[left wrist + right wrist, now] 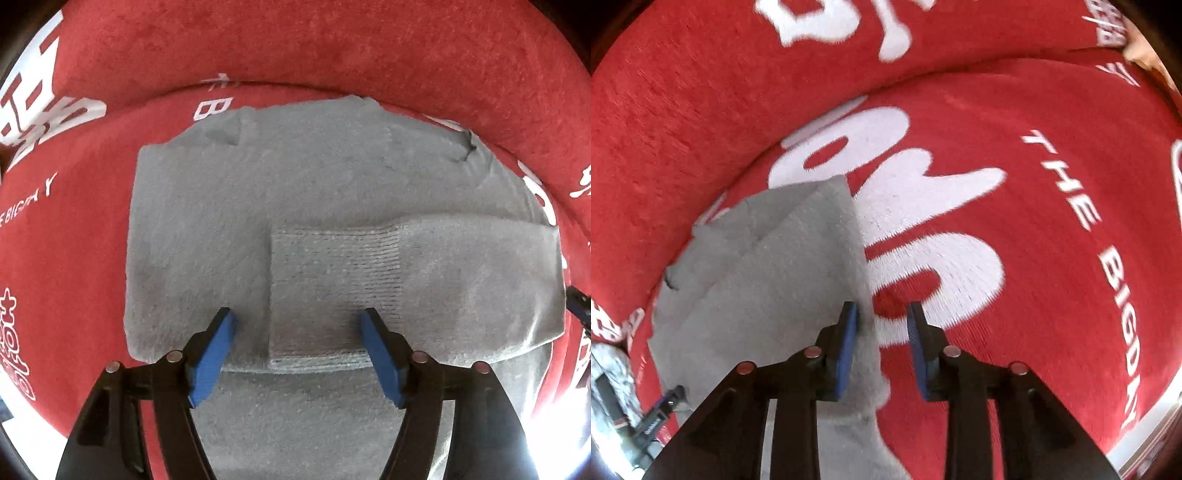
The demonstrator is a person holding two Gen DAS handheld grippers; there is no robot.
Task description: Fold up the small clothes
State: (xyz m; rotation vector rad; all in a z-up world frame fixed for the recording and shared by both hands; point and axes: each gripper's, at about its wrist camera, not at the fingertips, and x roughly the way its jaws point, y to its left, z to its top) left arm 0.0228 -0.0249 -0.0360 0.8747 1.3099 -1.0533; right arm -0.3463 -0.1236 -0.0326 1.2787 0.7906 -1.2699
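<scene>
The left gripper [298,322], black-armed with blue pads, hangs with its jaws spread wide and nothing between them. Just ahead of and below its fingertips lies the grey fleecy garment [207,229], spread flat. A folded-over sleeve with a ribbed cuff [332,280] crosses the space between the two pads, its cuff end toward the left pad; whether the pads touch the cloth cannot be told. Beneath the garment spreads the red plush blanket with white lettering [332,48], rising in a fold beyond the garment's far edge. At the right margin, glare washes out the corner, and a dark blue-tipped shape is cut off by the frame.

The right gripper [882,317] also stands parted. The garment's right edge [775,266] runs up along and past its left pad, which sits against the fabric; the right pad hangs over bare blanket [1052,192]. This view is blurred. To the lower left, a pale mottled object and a dark tool are too cropped to identify.
</scene>
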